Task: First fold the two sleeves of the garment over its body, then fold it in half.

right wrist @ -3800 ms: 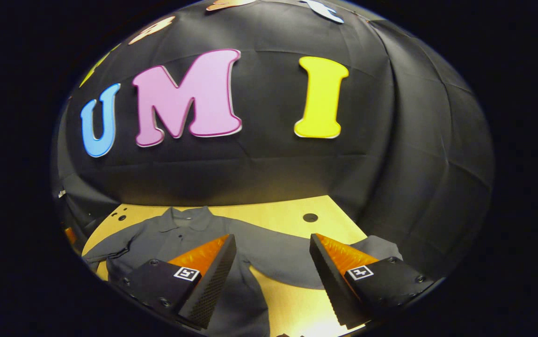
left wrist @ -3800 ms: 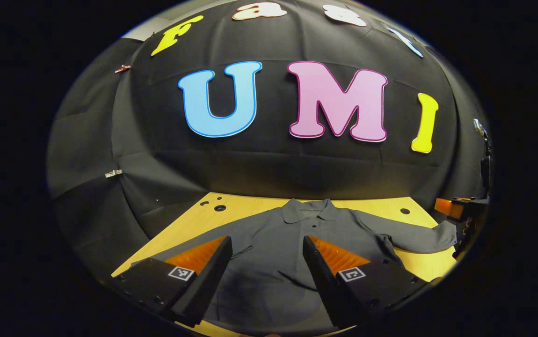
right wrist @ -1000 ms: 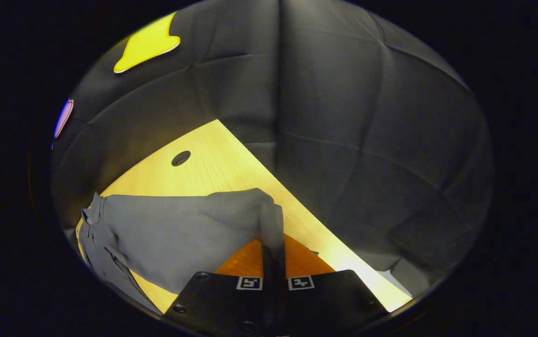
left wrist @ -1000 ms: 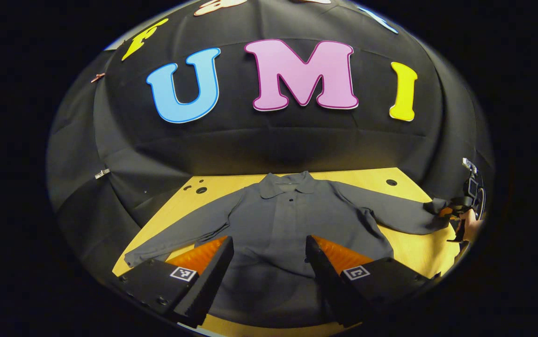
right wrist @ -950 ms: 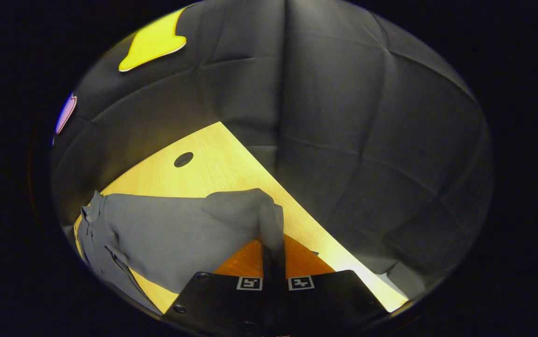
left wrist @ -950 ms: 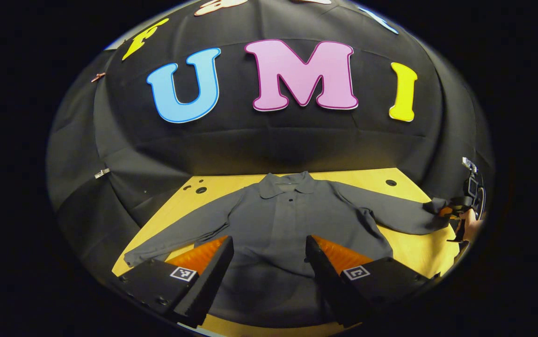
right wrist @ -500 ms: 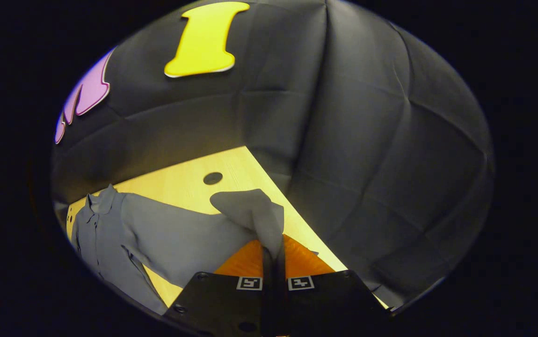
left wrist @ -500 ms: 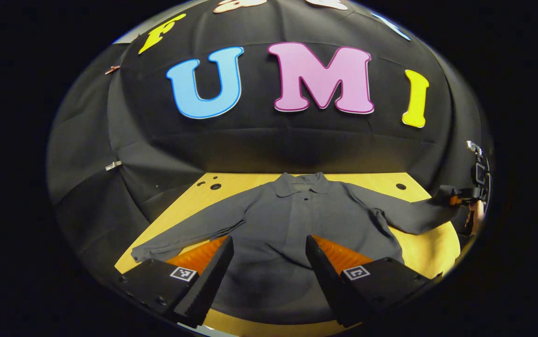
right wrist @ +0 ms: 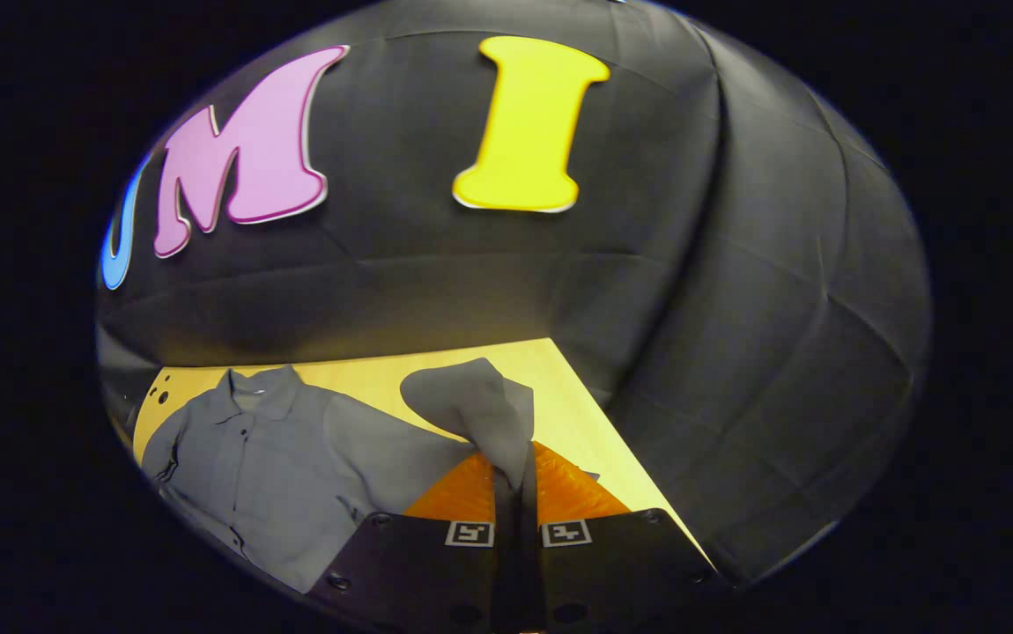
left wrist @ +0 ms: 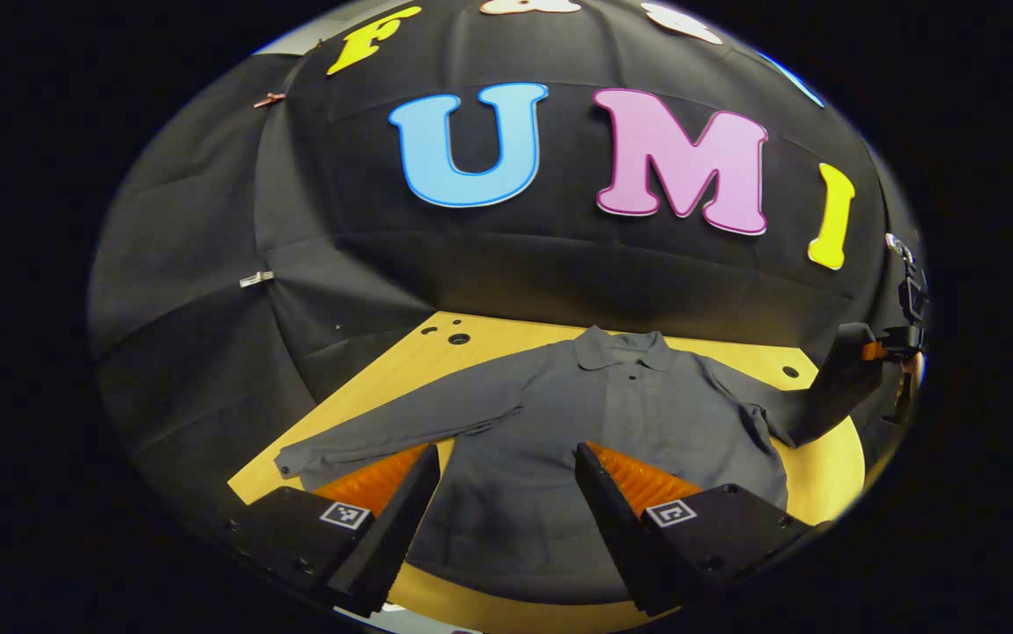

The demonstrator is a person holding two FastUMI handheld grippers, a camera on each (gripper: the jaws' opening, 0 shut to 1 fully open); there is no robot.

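A grey collared shirt (left wrist: 595, 423) lies face up on the wooden table (left wrist: 383, 387), collar toward the booth wall. Its left sleeve (left wrist: 401, 427) stretches flat across the table. My left gripper (left wrist: 502, 462) hovers open above the shirt's lower body, holding nothing. My right gripper (right wrist: 515, 471) is shut on the cuff end of the right sleeve (right wrist: 480, 405), which is lifted off the table and bunches above its fingers. In the left gripper view that raised right sleeve (left wrist: 824, 396) climbs to the right gripper (left wrist: 890, 348) at the far right edge. The shirt body (right wrist: 242, 449) lies to the left in the right gripper view.
The table has small round holes near its back left corner (left wrist: 458, 338) and back right corner (left wrist: 790, 372). Black cloth walls (right wrist: 735, 308) close in behind and on both sides. Bare wood (right wrist: 577, 414) shows right of the lifted sleeve.
My right gripper has closed on the right sleeve's cuff, lifted it off the table and carried it toward the shirt body. My left gripper stayed open and shifted slightly.
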